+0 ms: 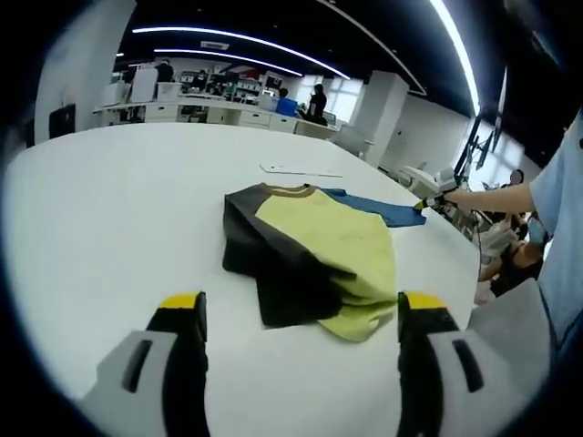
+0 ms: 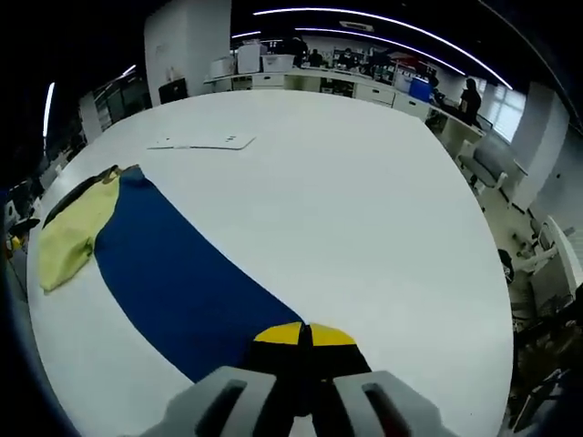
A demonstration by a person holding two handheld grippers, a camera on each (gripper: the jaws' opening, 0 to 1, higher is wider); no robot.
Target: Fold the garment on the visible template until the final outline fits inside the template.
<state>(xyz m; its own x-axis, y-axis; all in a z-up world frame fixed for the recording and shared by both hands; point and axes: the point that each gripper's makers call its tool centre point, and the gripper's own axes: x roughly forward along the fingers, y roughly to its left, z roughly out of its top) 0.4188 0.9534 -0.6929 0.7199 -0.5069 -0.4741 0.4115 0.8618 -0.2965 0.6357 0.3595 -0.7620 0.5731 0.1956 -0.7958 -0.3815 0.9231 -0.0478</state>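
1. The task's thing is a soft cloth shirt, yellow-green on the body with dark charcoal sleeves and a tan collar (image 1: pixel 305 250). It lies partly folded on the white round tabletop (image 1: pixel 109 228), ahead of my left claw (image 1: pixel 301 314) and between its two yellow-tipped jaws as I look along them.
2. My left claw is released, jaws spread wide and empty, hanging short of the shirt's near hem.
3. My right claw (image 2: pixel 304 335) is clenched on the corner of a flat blue sheet (image 2: pixel 182 278), which I take to be the template. The sheet runs away from that claw up to the left, where the shirt's yellow edge (image 2: pixel 68 241) rests on its far end.
4. I judge the shirt light and limp: it will sag, drag and crease, so I would pinch a hem corner or sleeve edge, not the middle.
5. The blue sheet looks thin and may slide under the cloth.
6. A white paper sheet (image 2: pixel 202 141) lies well beyond the right claw, clear of the work. Desks and people stand far off, beyond the tabletop.
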